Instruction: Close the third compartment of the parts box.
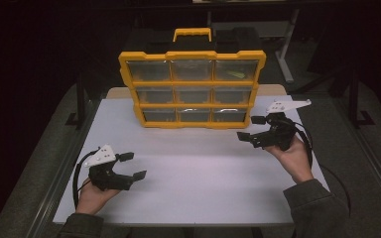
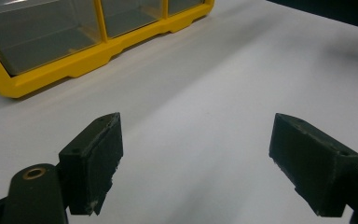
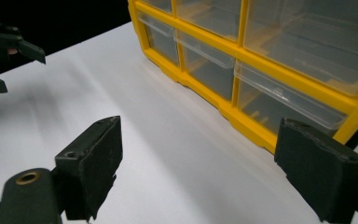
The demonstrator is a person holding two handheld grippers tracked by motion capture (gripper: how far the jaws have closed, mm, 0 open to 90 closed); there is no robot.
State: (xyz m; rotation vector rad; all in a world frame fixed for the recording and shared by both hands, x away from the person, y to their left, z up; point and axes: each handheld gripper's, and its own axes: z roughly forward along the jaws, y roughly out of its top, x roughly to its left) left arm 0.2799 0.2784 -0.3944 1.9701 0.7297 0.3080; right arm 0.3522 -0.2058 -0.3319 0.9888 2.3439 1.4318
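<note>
1. So we're at a white table (image 1: pixel 193 183) with dark floor all round it; the one thing on it is a yellow organizer case (image 1: pixel 192 89) standing upright at the far middle, its black back and yellow carry handle (image 1: pixel 192 33) sticking up on top.
2. Nothing sits between our grippers and the case; it's just bare tabletop in front of it.
3. Counting: one case, nine clear-fronted drawers in three rows of three, two grippers, two hands.
4. The drawers look mostly empty from here; the top right one (image 1: pixel 236 71) has something yellowish-green in it, too small for us to tell what.
5. Left gripper (image 1: pixel 133 166) is held near the front left of the table, well apart from the case; jaws spread wide, nothing between them.
6. Right gripper (image 1: pixel 252 128) is over at the right, just beside the case's lower right corner but not touching it; jaws also spread wide, nothing gripped; the right gripper view has the bottom row of drawers (image 3: pixel 279 100) close by.
</note>
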